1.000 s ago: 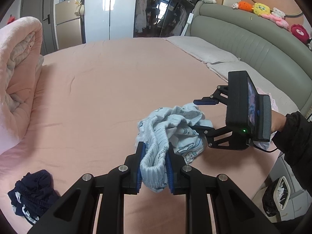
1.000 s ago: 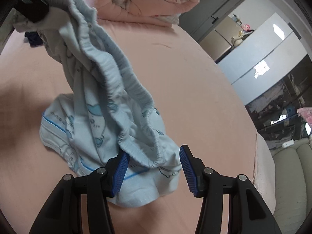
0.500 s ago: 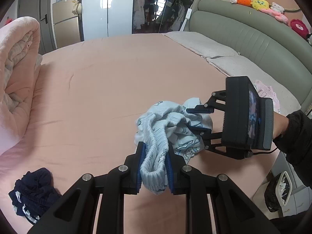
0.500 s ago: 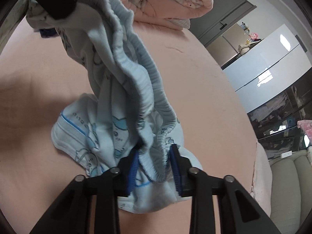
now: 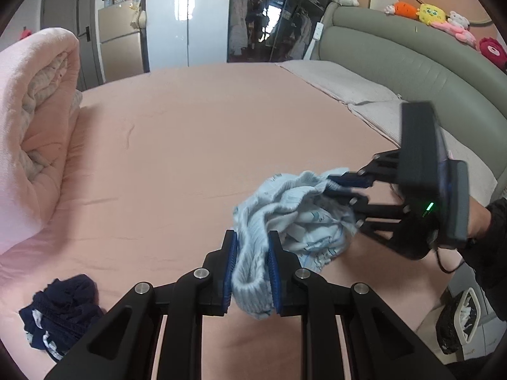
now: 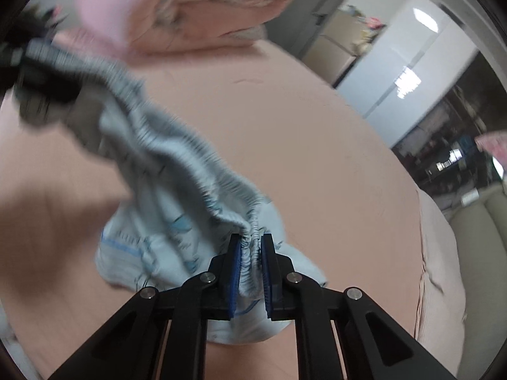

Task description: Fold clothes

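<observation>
Your left gripper (image 5: pixel 252 272) clamps ribbed waistband of pale blue shorts (image 5: pixel 294 218). Your right gripper (image 6: pixel 251 264), jaws just closing, now pinches same waistband further along. Shorts hang bunched between both, above pink bed (image 5: pixel 196 145), near its right edge. Dark garment (image 5: pixel 60 313) at bed's near-left corner.

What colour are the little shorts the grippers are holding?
The shorts are pale blue with small darker-blue cartoon prints, clearest in the left wrist view.
</observation>
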Available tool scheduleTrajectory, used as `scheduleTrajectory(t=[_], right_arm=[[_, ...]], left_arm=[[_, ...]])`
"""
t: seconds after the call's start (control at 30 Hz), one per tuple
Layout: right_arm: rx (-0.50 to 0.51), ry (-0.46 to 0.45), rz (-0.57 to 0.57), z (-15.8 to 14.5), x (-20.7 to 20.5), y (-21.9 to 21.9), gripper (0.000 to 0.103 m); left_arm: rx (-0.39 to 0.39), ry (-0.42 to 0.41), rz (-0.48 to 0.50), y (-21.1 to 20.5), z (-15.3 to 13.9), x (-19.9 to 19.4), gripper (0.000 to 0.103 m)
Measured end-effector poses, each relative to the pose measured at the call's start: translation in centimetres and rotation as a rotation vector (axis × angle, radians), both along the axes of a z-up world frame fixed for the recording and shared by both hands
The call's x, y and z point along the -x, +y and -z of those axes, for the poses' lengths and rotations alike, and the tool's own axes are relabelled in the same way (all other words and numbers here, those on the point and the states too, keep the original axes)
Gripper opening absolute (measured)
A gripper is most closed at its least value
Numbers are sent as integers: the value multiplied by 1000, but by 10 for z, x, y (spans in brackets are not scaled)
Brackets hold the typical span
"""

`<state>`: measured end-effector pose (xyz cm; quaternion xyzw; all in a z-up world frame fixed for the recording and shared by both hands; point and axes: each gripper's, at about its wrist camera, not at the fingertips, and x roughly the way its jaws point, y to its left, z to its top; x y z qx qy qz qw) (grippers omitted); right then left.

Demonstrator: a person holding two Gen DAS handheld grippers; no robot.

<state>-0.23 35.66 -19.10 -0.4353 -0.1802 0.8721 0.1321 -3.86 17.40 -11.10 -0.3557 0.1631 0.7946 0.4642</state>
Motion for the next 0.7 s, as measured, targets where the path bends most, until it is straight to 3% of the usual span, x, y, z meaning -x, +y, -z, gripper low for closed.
scheduleTrajectory(t=[0.13, 0.37, 0.47, 0.53, 0.7], right_arm=[[16, 42, 10, -22, 0, 3, 10], [30, 69, 11, -34, 4, -7, 10], [23, 69, 6, -37, 11, -5, 10], [9, 81, 6, -41, 8, -10, 10], [52, 104, 16, -55, 7, -9, 10]], left_arm=[[-26, 7, -17, -5, -8, 8, 16], [-42, -86, 33, -13, -1, 14, 18], [-13, -111, 62, -12, 8, 8, 38], [24, -107, 73, -8, 17, 1, 69], [56, -153, 92, -1, 32, -8, 74]])
